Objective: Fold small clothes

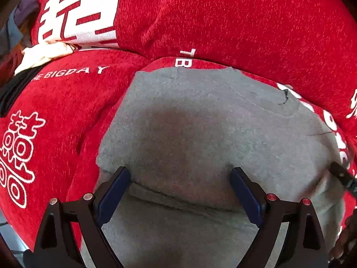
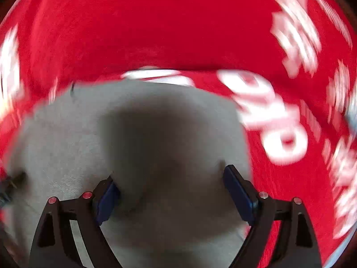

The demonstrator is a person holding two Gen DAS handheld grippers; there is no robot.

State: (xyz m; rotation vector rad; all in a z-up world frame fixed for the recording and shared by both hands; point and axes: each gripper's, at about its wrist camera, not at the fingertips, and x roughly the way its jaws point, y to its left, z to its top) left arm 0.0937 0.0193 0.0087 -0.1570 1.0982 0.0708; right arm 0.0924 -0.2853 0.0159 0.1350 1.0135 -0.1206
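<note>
Far over on the left, at the edge of the red cover [image 1: 223, 22], a crumpled cream cloth [image 1: 44, 54] lies beside something black [image 1: 13, 89], both well apart from the work. The red cover itself is a plush spread printed with big white characters and the words "THE BIGDAY", and it lies under everything; what carries it I cannot tell.

Moving in, the grey garment [image 1: 200, 116] lies flat on the red cover, its far edge fairly straight, a small dark thread near its far right corner. A fold line or seam runs across it close to the left tongs [image 1: 180, 172]. Those tongs point steeply down over the near part of the grey garment with their blue pads [image 1: 113, 192] spread wide, only cloth showing in the gap, nothing pinched.

Further right, a dark tip of the right tongs [image 2: 171, 176] shows at the garment's right edge in the left view, and part of a hand [image 1: 345, 241] shows in the corner. The right view is blurred, yet the right tongs plainly stand wide too, above the grey garment's right side, gripping nothing, with the garment's right edge just beside the outer finger and red cover beyond.
</note>
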